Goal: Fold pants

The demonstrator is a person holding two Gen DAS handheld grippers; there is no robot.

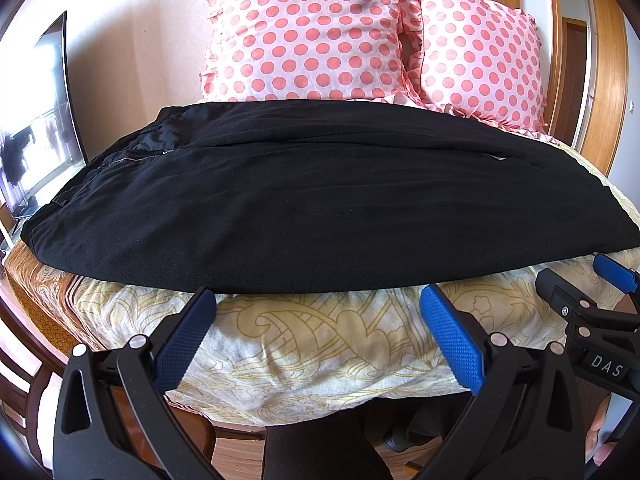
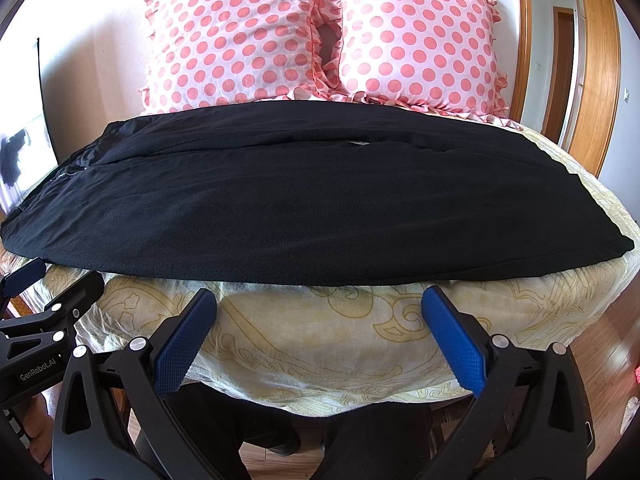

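- the black pants lie flat across the patterned bedspread in front of two dotted pillows, waistband at the left, apparently already doubled leg on leg
- the next fold seems not yet begun; it likely calls for pinching the near edge
- left gripper spread wide, holding nothing, just short of that edge
- right gripper likewise wide and empty

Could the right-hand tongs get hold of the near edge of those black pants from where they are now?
Probably yes. The right tongs stand open just short of the black pants, over bare bedspread. Nothing lies between them and the near hem, and the left tongs sit off to the side.
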